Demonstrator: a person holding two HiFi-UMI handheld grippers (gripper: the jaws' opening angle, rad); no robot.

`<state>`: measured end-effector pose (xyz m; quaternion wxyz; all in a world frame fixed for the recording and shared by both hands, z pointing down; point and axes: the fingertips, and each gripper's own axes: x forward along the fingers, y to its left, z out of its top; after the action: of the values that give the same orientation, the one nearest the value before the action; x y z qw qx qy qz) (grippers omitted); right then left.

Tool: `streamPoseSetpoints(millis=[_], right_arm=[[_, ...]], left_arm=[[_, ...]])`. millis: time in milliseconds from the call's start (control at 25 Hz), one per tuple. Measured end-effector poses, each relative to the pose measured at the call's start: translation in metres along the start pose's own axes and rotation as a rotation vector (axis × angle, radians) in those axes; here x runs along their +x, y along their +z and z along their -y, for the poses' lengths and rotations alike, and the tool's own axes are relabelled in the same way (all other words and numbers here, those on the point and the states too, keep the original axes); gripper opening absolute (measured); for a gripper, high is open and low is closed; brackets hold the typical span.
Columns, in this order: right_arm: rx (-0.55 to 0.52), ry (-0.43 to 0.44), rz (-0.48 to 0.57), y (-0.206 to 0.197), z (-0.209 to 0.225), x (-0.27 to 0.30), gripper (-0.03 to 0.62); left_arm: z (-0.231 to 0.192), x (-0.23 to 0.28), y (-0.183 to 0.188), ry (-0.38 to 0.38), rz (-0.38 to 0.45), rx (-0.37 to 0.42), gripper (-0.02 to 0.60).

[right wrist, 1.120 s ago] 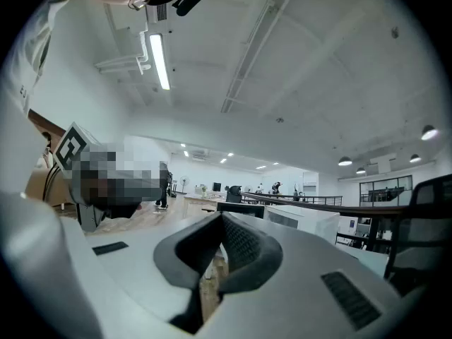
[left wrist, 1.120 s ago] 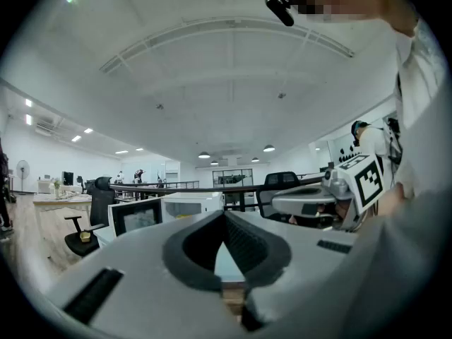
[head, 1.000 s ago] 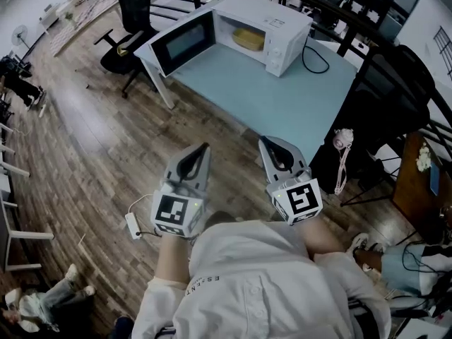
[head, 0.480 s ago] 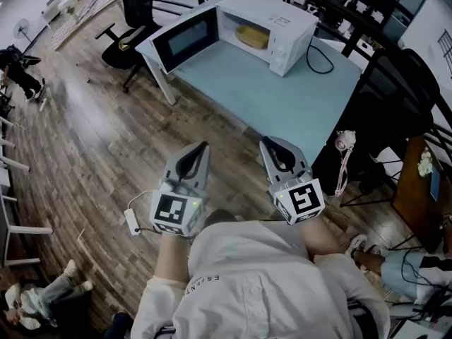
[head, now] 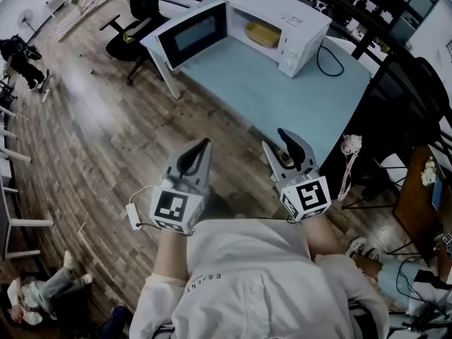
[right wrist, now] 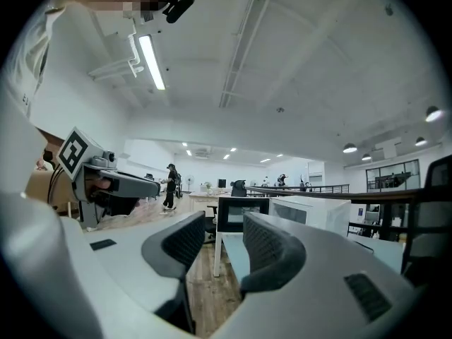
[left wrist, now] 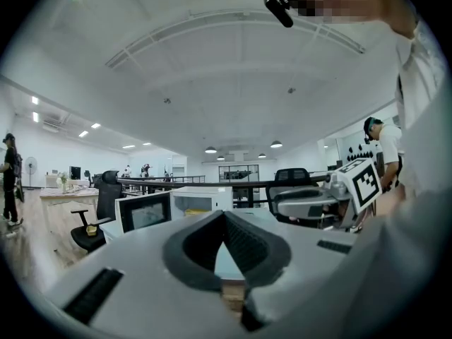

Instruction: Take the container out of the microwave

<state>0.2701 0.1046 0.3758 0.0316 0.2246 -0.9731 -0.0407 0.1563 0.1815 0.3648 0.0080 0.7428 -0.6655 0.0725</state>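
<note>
A white microwave (head: pixel 289 16) stands at the far end of a light blue table (head: pixel 282 97), its door (head: pixel 192 34) swung open to the left. Inside lies a yellow container (head: pixel 263 34). Both grippers hover over the wooden floor, short of the table's near edge and well away from the microwave. My left gripper (head: pixel 203 145) is shut with nothing in it; its jaws meet at the tip (left wrist: pixel 224 217). The jaws of my right gripper (head: pixel 284 147) are opening, and only air is between its fingers (right wrist: pixel 272 249). The microwave (right wrist: pixel 311 214) shows straight ahead in the right gripper view.
A black office chair (head: pixel 138 6) stands left of the table. A white power strip (head: pixel 133 221) lies on the floor by my left gripper. A black cable (head: pixel 328 55) trails beside the microwave. A pink item (head: pixel 346 147) hangs at the table's right corner. Dark railings run behind.
My right gripper's jaws have gone from shut to open. Both grippers have drifted a little toward the table, and the microwave sits slightly closer in view.
</note>
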Motion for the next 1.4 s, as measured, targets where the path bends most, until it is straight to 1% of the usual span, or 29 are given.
streamPoseSetpoints(millis=[160, 360, 600, 800, 960, 1080, 1200, 1400], right_arm=[[0.011, -0.006, 0.002, -0.005, 0.006, 0.027, 0.160], [0.016, -0.028, -0.012, -0.012, 0.011, 0.078, 0.160], [0.038, -0.107, -0.057, -0.019, 0.028, 0.162, 0.160], [0.070, -0.200, -0.102, -0.022, 0.048, 0.234, 0.160], [0.086, -0.278, -0.130, -0.021, 0.065, 0.282, 0.160], [0.091, -0.341, -0.151, -0.019, 0.078, 0.309, 0.160], [0.107, -0.394, -0.181, -0.022, 0.086, 0.328, 0.160], [0.119, -0.432, -0.251, -0.037, 0.102, 0.350, 0.160]], left_arm=[[-0.025, 0.014, -0.009, -0.004, -0.008, -0.002, -0.006], [-0.069, 0.048, -0.016, -0.051, -0.006, -0.003, -0.006], [-0.144, 0.101, -0.020, -0.141, -0.012, -0.011, -0.006], [-0.212, 0.154, -0.020, -0.238, -0.028, -0.018, -0.006], [-0.255, 0.195, -0.019, -0.328, -0.042, -0.007, -0.006], [-0.278, 0.219, -0.015, -0.394, -0.043, 0.007, -0.006], [-0.293, 0.238, -0.018, -0.451, -0.057, 0.002, -0.006], [-0.308, 0.264, -0.025, -0.496, -0.065, -0.011, -0.006]])
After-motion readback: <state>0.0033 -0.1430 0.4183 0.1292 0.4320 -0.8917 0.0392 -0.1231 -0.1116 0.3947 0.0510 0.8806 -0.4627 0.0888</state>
